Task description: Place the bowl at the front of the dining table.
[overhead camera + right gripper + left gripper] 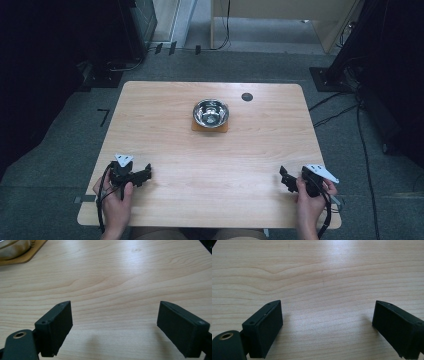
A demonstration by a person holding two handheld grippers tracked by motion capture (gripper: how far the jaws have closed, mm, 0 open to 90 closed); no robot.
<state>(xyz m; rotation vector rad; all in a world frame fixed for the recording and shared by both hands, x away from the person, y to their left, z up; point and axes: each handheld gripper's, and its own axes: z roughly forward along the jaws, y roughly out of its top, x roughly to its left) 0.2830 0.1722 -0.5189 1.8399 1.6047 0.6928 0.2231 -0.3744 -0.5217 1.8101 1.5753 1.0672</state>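
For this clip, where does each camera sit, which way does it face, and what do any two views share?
High view: above the person's side, facing forward and down on the table; shows both hands, left gripper, right gripper.
Left gripper view: on the left gripper, open jaws over bare wood.
Right gripper view: on the right gripper, facing the bowl on its mat.
Shared: high and right views both show the bowl.

The left gripper [145, 173] is being held by the left hand [116, 197] low over the tabletop [210, 165], near its front left corner, jaws pointed toward the right. In the left gripper view, its jaws are being kept wide apart, nothing between them. The right gripper [284, 178] is being held by the right hand [311, 197] near the front right corner, jaws pointed toward the left. In the right gripper view, its jaws are likewise being kept spread wide, gripping nothing. Both forearms are being brought in from the front edge.
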